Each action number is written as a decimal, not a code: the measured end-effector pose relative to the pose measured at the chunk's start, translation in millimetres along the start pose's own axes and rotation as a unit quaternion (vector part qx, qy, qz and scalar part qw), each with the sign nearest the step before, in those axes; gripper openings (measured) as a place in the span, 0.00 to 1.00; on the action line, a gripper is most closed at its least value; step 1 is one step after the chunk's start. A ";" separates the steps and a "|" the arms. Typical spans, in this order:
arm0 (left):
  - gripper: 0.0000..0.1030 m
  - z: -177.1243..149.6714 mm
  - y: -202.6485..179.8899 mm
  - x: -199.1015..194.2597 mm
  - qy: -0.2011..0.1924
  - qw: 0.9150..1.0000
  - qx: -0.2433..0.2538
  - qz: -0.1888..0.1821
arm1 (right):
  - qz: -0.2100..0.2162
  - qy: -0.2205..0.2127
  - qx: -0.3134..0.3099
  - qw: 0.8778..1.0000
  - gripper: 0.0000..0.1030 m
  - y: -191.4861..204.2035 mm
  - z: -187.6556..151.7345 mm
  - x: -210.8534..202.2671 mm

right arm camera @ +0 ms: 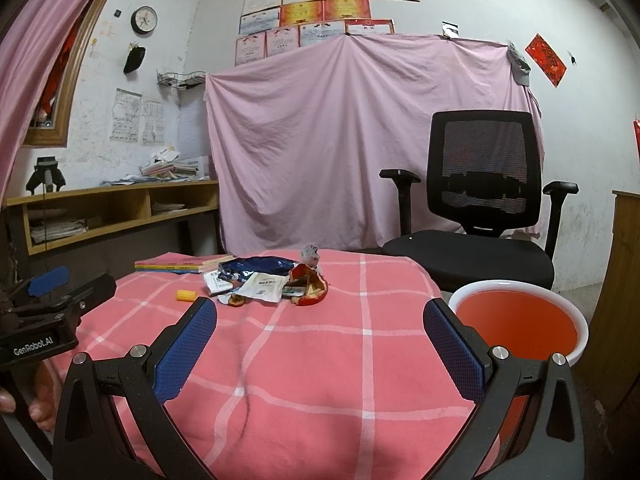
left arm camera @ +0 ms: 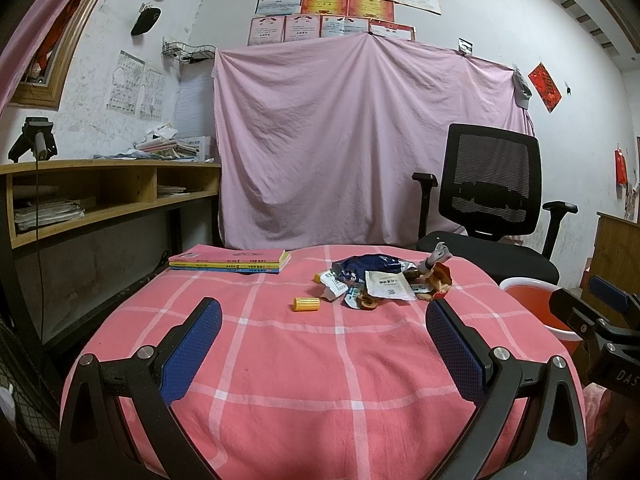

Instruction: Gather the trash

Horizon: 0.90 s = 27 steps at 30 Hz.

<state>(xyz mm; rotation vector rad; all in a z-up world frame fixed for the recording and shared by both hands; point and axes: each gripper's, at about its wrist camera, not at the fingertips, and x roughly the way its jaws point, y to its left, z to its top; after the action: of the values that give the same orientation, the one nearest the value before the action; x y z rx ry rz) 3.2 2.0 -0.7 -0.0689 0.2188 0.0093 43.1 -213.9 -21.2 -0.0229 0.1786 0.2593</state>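
the bench (left arm camera: 280, 360), lying under a pink checked cloth, is taking most of both views, and its near half is staying bare, giving wide room in front of both tools. its far edge is meeting a hanging pink sheet (left arm camera: 340, 140), and a black office chair (right arm camera: 480, 208) is standing just beyond the far right corner. an orange basin (right arm camera: 516, 316) with a white rim is sitting just beside the right edge of the bench, lower than the top. a stack of books (left arm camera: 230, 261) is lying at the far left corner, with its long side running along the far edge.

the trash pile (left arm camera: 380, 282) is resting on the far middle part, well apart from both tools; it is spreading left to right, with a dark blue wrapper at the back and white and red wrappers in front. a small yellow tube (left arm camera: 307, 304) is lying on its side just left of the pile, its long axis going left to right.

the left tool (left arm camera: 324, 344) is hovering with its blue pads spread wide, pinching nothing. the right tool (right arm camera: 320, 344) is also spread wide and carrying nothing.
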 end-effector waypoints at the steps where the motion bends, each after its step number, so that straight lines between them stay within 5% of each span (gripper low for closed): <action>1: 0.97 0.0 -0.1 0.0 0.000 1.000 0.000 0.000 | 0.000 0.001 0.000 1.000 1.00 0.7 -0.6 0.3; 9: 0.97 -2.8 -3.1 3.3 0.000 1.000 0.003 -0.001 | -0.009 -0.008 -0.013 1.000 1.00 5.9 -1.2 -1.7; 17: 0.97 10.9 6.8 0.6 -0.055 0.998 -0.020 0.027 | 0.006 -0.041 -0.011 0.999 1.00 -0.6 13.5 -0.4; 27: 0.97 53.4 17.5 31.7 -0.116 0.992 0.017 0.041 | 0.021 -0.085 -0.049 0.995 1.00 -6.6 54.6 28.3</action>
<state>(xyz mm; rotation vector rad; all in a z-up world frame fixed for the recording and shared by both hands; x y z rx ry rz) 45.4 23.2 43.2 -0.0240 -0.0114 0.0954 81.1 -210.6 27.5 -0.0936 -0.0028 0.3101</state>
